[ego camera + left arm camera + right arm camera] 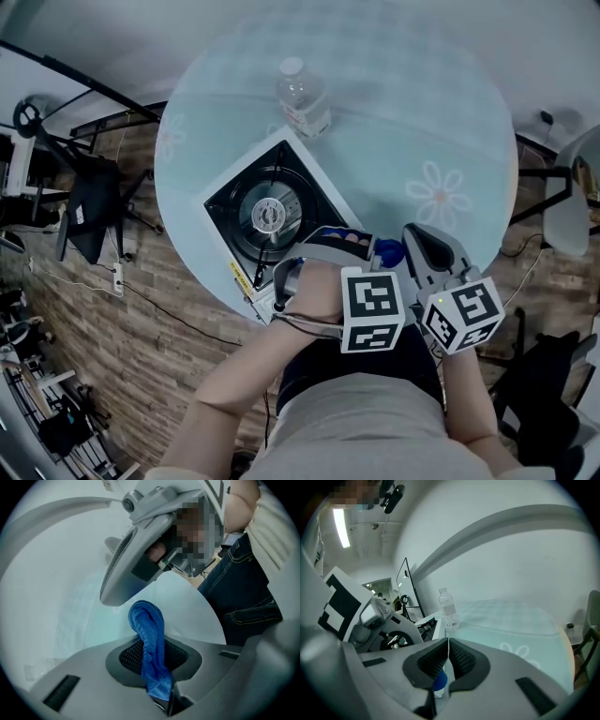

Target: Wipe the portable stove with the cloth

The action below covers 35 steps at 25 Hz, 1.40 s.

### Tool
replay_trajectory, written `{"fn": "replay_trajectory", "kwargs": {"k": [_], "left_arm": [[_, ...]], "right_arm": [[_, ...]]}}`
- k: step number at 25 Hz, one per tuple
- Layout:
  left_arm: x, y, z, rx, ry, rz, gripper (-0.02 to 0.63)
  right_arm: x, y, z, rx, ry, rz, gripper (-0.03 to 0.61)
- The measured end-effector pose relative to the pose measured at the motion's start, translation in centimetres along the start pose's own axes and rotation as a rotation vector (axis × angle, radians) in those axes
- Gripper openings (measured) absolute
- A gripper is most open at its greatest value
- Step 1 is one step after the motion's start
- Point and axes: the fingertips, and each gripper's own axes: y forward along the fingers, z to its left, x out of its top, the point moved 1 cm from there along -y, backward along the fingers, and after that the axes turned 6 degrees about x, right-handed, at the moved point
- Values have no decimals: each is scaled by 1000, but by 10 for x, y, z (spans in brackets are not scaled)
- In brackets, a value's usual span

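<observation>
**First:** Progress on the wiping?

**Second:** None that shows. The portable stove (272, 220) sits on the round glass table (422, 122) with nothing touching it. I judge the whole wipe is left to do.

**First:** Cloth in hand, at least?

**Second:** Yes. The left gripper (153, 654) is clamped on the blue cloth (147, 620). A fold stands up out of the jaws and a tail hangs down the near side.

**First:** And the other one?

**Second:** The right gripper (448, 654) has its jaws pressed together along a thin line. A dab of blue shows low behind the pads, but I cannot tell whether it is pinched there or merely lies beyond.

**First:** Where is the cloth relative to the stove?

**Second:** Off it. In the head view the cloth is just beside the stove's near right corner, by the table edge nearest the person, between the two grippers. It would have to go left and away, onto the stove, before any wiping begins.
</observation>
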Motion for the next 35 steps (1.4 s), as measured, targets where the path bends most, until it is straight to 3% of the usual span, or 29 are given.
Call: {"fn": "replay_trajectory", "kwargs": {"k": [6, 20, 35], "left_arm": [[6, 6, 12, -27, 52, -1, 89], [-5, 13, 58, -34, 31, 3, 89], [-29, 16, 86, -29, -105, -67, 89]], "right_arm": [[1, 0, -11, -18, 20, -9, 23], [6, -6, -29, -54, 47, -36, 23], [8, 8, -29, -57, 61, -37, 23]]}}
